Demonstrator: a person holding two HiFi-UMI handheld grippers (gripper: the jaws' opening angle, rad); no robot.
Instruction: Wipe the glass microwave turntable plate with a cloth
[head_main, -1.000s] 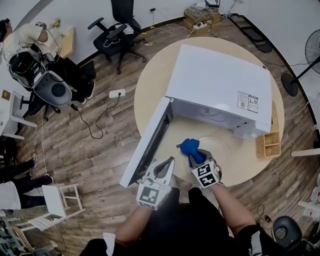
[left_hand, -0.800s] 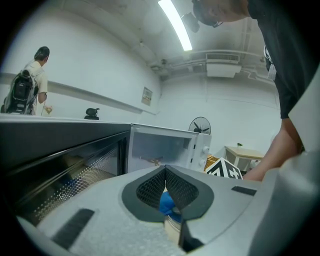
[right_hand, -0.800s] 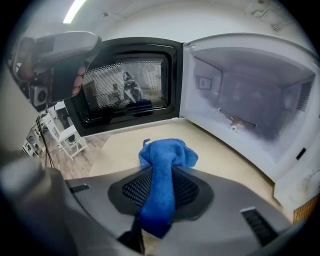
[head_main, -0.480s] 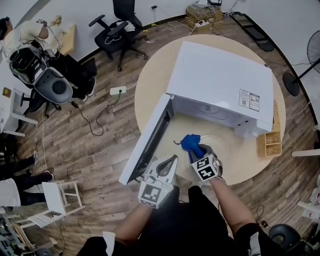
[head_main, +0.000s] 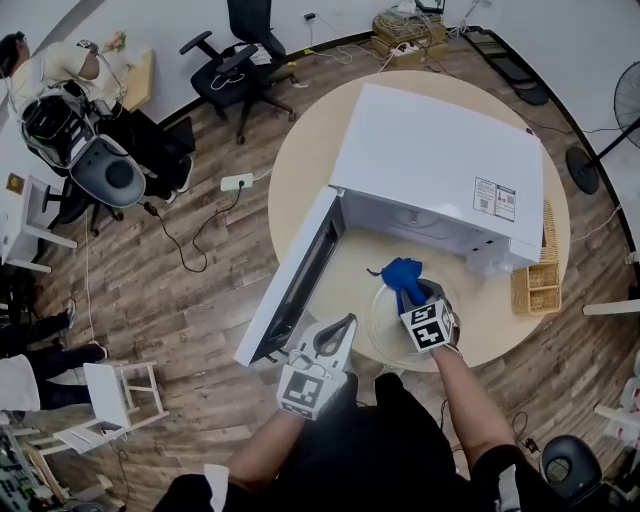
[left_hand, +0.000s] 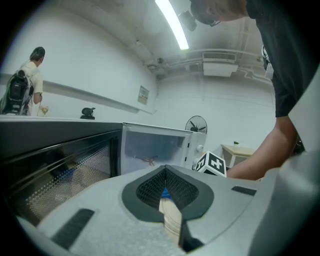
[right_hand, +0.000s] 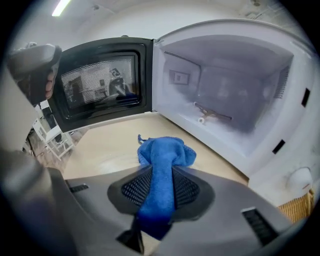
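Round wooden table (head_main: 300, 170): white microwave (head_main: 440, 160), glass plate (head_main: 385, 320), wicker basket (head_main: 535, 290) on top.

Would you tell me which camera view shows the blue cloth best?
The right gripper view: the blue cloth fills the centre, pinched in the jaws of the right gripper, its bunched end ahead of them. The head view shows it small, before the open microwave. The left gripper view shows only a thin blue sliver, low and central.

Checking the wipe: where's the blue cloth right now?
Head view, right of centre: blue cloth clamped in the right gripper, over the glass plate before the open microwave.
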